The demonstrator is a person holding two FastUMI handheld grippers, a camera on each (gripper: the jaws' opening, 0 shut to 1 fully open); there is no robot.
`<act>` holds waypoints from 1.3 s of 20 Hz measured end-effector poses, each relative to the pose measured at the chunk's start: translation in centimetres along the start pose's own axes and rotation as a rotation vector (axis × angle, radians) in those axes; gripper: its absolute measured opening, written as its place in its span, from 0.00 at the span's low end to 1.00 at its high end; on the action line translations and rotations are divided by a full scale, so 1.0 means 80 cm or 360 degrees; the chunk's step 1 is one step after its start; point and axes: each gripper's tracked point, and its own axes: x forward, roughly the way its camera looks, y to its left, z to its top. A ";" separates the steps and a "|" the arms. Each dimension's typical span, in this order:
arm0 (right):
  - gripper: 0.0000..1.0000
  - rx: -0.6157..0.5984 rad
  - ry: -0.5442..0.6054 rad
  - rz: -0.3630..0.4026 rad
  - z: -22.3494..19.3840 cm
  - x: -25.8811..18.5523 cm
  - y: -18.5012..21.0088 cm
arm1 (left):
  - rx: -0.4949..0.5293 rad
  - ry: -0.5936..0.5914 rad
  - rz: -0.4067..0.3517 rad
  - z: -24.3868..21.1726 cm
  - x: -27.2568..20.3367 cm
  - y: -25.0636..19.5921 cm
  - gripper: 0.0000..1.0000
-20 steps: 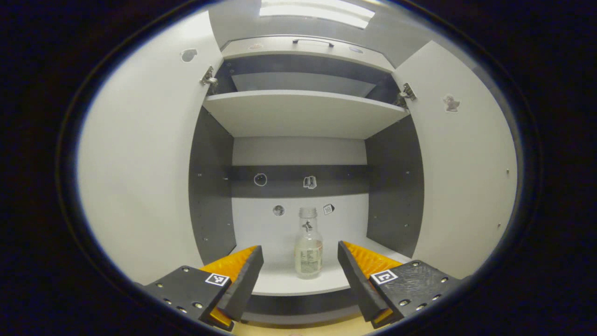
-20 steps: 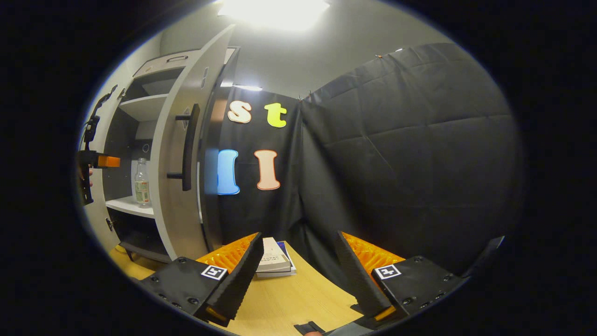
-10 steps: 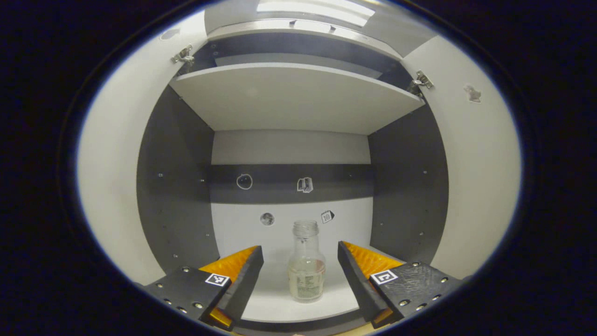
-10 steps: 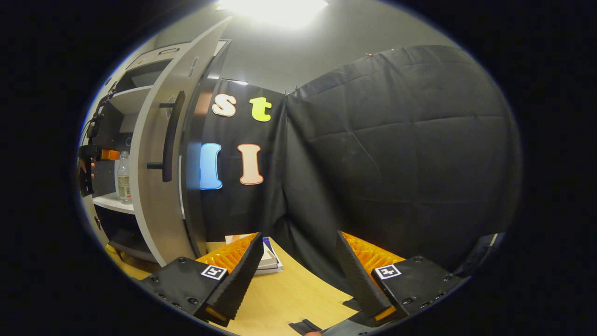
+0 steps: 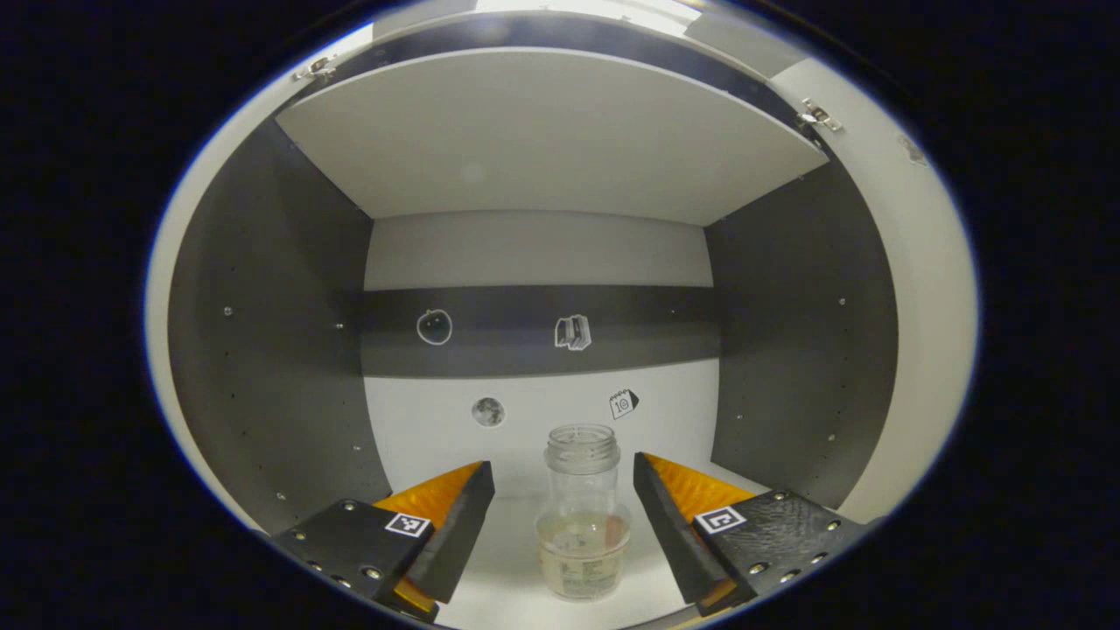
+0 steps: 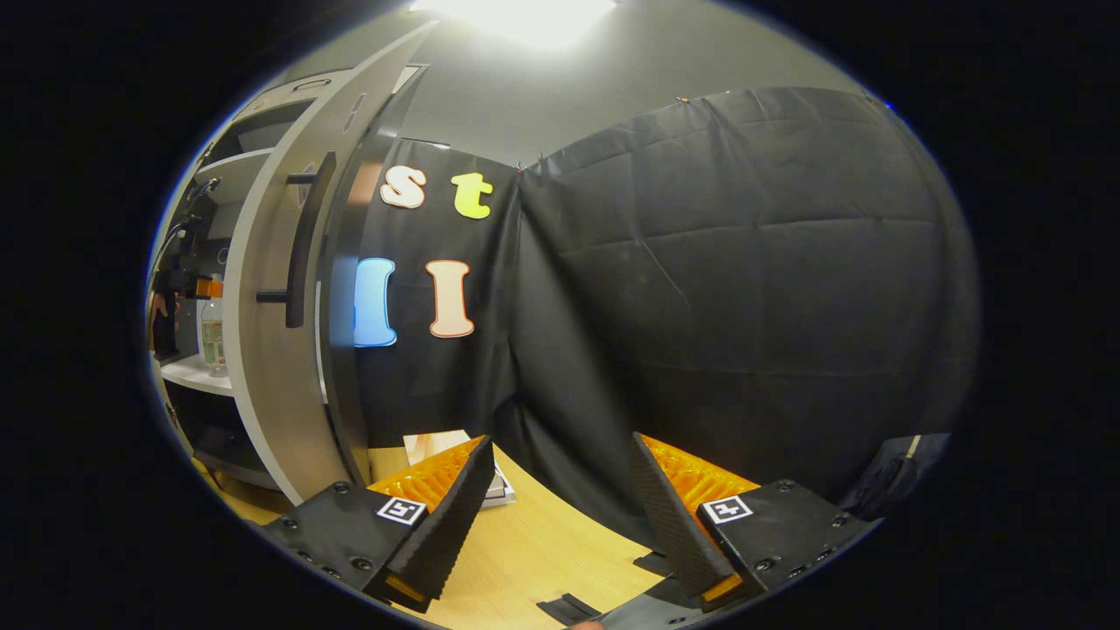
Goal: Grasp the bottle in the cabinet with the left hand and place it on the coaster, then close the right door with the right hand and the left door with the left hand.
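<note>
cabinet shelf (image 5: 516, 604) | bottle (image 5: 582, 516) between spread left claw (image 5: 560, 525), untouched

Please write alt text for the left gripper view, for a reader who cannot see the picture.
A clear bottle with no cap stands upright on the white shelf of an open cabinet, between the two open fingers of the left gripper, which do not touch it. Behind it, small stickers mark the cabinet's back wall, and another shelf spans overhead.

Left tool (image 5: 564, 516) fingers spread wide, right tool (image 6: 560, 512) likewise agape, level
</note>
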 end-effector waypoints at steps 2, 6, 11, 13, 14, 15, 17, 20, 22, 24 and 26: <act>0.99 -0.0007 0.0008 0.0007 -0.001 0.001 0.001 | 0.0017 -0.0018 0.0024 0.000 0.008 0.004 0.75; 0.99 -0.0032 -0.0005 0.0043 -0.001 0.002 0.002 | 0.0016 0.0022 0.0012 -0.005 0.006 0.002 0.41; 0.96 -0.0037 -0.0017 0.0134 -0.001 -0.004 0.008 | 0.0000 -0.0024 -0.0013 0.017 -0.043 -0.004 0.41; 0.96 -0.0035 -0.0024 0.0168 -0.002 -0.006 0.009 | 0.0013 -0.0043 -0.0013 0.025 -0.065 -0.006 0.41; 0.96 -0.0034 -0.0021 0.0188 -0.002 -0.007 0.010 | 0.0016 -0.0050 -0.0007 0.028 -0.076 -0.006 0.41; 0.96 -0.0033 -0.0021 0.0203 -0.002 -0.007 0.011 | 0.0016 -0.0051 -0.0003 0.030 -0.087 -0.007 0.42; 0.99 -0.0024 -0.0018 0.0230 -0.002 -0.009 0.013 | 0.0009 -0.0055 0.0010 0.031 -0.107 -0.008 0.39; 0.99 -0.0004 -0.0017 0.0263 -0.002 -0.011 0.015 | 0.0002 -0.0054 0.0028 0.031 -0.142 -0.011 0.39; 0.98 0.0004 -0.0016 0.0287 -0.001 -0.013 0.017 | -0.0001 -0.0059 0.0023 0.029 -0.165 -0.016 0.39; 0.96 0.0006 -0.0020 0.0314 0.000 -0.014 0.018 | 0.0002 -0.0055 0.0030 0.022 -0.183 -0.020 0.39; 0.95 -0.0004 -0.0023 0.0336 -0.001 -0.016 0.019 | -0.0001 -0.0052 0.0036 0.017 -0.201 -0.023 0.39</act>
